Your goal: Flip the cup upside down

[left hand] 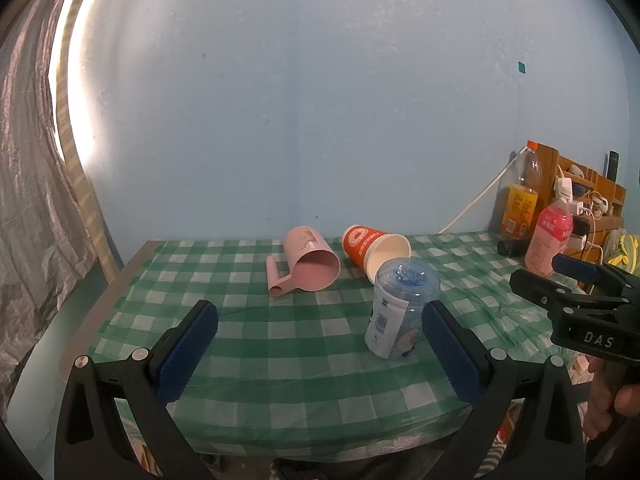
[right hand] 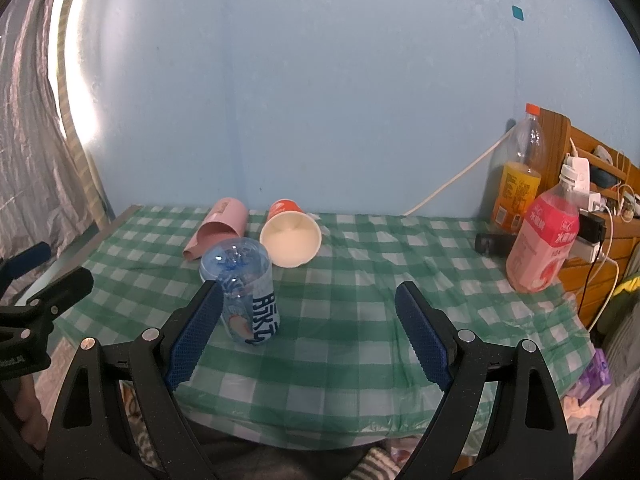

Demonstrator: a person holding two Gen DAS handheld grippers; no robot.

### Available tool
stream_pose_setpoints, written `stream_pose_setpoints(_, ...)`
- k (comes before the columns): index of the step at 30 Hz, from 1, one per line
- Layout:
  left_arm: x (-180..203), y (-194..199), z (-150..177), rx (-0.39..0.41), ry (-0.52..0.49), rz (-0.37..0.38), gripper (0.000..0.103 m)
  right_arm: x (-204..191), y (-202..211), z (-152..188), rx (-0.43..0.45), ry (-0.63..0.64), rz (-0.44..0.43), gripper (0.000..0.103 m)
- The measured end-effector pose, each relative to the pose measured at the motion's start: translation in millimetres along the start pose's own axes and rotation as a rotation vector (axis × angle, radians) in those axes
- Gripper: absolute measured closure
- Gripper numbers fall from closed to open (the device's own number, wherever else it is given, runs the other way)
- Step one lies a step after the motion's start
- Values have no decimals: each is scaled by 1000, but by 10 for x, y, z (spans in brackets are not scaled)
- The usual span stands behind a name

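Note:
A pink handled cup (left hand: 308,264) lies on its side on the green checked tablecloth (left hand: 280,340), its mouth toward me. An orange paper cup (left hand: 374,250) lies on its side beside it, white inside showing. A clear blue plastic cup (left hand: 402,306) with a label stands upside down in front of them. My left gripper (left hand: 320,336) is open and empty, near the table's front edge. In the right wrist view the pink cup (right hand: 222,228), orange cup (right hand: 290,236) and blue cup (right hand: 246,292) show. My right gripper (right hand: 310,328) is open and empty; the blue cup stands just past its left finger.
A pink drink bottle (right hand: 542,240) and a tall orange drink bottle (right hand: 518,184) stand at the table's far right. A wooden shelf (right hand: 600,208) with chargers and cables is behind them. A blue wall backs the table. A curtain (left hand: 28,200) hangs left.

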State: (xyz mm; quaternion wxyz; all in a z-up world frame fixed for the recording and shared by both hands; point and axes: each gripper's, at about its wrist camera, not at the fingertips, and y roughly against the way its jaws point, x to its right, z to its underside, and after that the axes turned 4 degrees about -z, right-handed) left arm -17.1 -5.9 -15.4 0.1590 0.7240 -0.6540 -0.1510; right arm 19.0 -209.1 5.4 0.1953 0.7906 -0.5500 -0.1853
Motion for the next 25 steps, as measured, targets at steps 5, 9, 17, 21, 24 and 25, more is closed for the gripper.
stream_pose_setpoints(5,0,-1,7,-2,0,3,0,-4,-4,4,-2,1,1,16)
stream_pose_setpoints(9,22,9,31,-3,-2,4,0,0,-2,-2,-1,-1,1,16)
stream_pose_setpoints(17,24,5,28,-4,1,5,0,7,-5,-6,0,-1,-2,16)
stream_pose_setpoints(21,26,-5,19,-7,7,11,0,7,-9,-5,-4,-2,-1,16)
stream_pose_setpoints(24,18,-17,5,-11,8,17,0,1,-19,27,-7,-3,2,16)
stream_pose_setpoints(25,17,-19,-2,-11,8,18,0,-4,-17,35,-9,-3,2,16)
